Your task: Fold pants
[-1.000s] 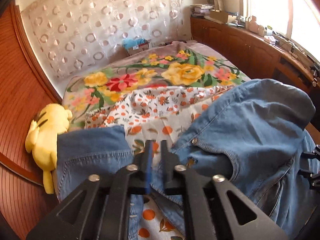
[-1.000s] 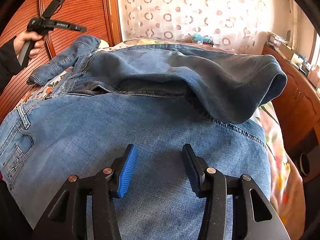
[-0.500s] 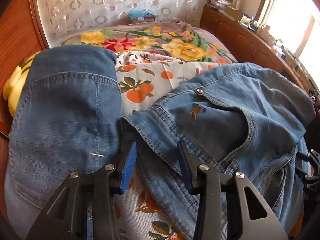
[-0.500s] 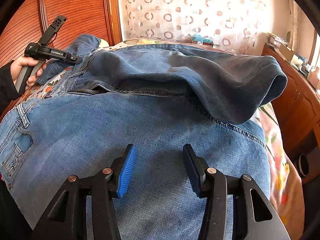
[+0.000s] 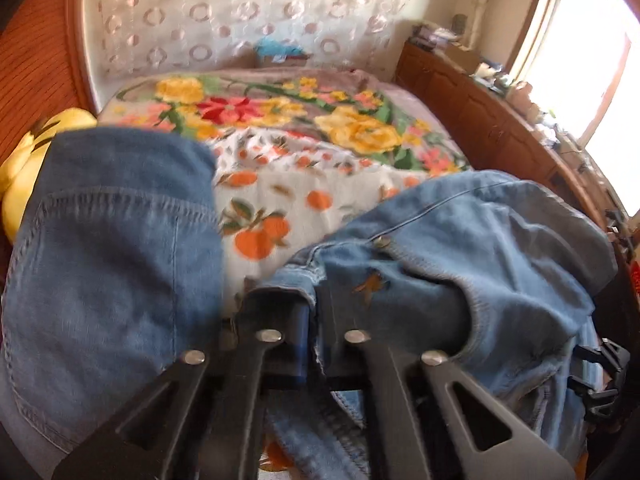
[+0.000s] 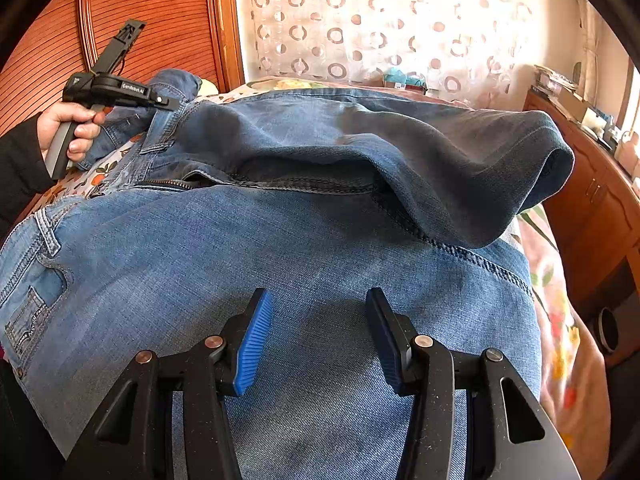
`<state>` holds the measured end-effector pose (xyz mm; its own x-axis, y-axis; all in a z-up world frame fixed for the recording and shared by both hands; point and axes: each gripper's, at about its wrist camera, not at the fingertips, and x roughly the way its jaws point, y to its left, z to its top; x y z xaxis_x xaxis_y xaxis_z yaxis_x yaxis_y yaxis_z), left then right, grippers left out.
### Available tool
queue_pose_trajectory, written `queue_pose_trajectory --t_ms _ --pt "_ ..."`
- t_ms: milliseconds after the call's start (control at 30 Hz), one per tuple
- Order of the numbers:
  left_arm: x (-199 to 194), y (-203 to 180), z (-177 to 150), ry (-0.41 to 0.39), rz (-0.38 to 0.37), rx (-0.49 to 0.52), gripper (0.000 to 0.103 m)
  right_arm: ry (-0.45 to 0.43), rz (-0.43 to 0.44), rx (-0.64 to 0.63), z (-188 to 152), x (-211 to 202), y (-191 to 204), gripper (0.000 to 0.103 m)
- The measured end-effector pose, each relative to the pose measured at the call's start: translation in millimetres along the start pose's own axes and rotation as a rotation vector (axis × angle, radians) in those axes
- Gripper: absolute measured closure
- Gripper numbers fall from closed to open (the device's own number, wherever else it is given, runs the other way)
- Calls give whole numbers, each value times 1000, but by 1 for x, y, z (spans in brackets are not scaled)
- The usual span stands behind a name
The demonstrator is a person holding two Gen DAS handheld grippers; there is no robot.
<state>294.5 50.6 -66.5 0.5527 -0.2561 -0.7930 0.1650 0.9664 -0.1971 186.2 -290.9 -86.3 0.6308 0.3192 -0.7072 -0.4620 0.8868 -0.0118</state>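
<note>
Blue jeans [image 6: 320, 240] lie spread on the bed, one leg folded back over the other. In the left wrist view the waistband with its rivet button [image 5: 380, 242] is on the right and a separate denim part [image 5: 112, 240] on the left. My left gripper [image 5: 310, 312] is shut on the waistband's edge, with denim pinched between the pads. The right wrist view shows that same gripper [image 6: 160, 100] at the waistband's far left corner, held by a hand [image 6: 76, 128]. My right gripper [image 6: 316, 332] is open just over the near leg, nothing between its blue pads [image 6: 254, 340].
A yellow plush toy [image 5: 24, 168] lies at the bed's left edge by the wooden headboard [image 6: 160, 20]. A floral blanket [image 5: 280, 112] and an orange-print sheet [image 5: 272, 200] cover the bed. A wooden cabinet [image 5: 480, 112] with clutter runs along the right under a window.
The left gripper opened, dropped down onto the waistband's edge and closed on it. The right gripper kept still and open.
</note>
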Motion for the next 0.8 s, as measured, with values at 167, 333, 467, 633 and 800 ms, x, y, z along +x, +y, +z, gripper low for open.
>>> queue_pose_trajectory --t_ms 167,333,467,633,800 --pt "-48 -35 19 -127 16 103 100 -4 14 15 -1 -1 -2 52" --pt "-94 -62 55 -256 37 187 100 -11 17 24 -1 -1 -3 52" --pt "-80 -65 77 -253 95 230 100 -14 18 35 -3 0 -6 52" --pt "-29 -39 56 -95 157 201 98 -16 15 33 -6 0 -5 52" --pt "-11 -20 10 -9 159 165 76 -16 9 30 -6 1 -4 52"
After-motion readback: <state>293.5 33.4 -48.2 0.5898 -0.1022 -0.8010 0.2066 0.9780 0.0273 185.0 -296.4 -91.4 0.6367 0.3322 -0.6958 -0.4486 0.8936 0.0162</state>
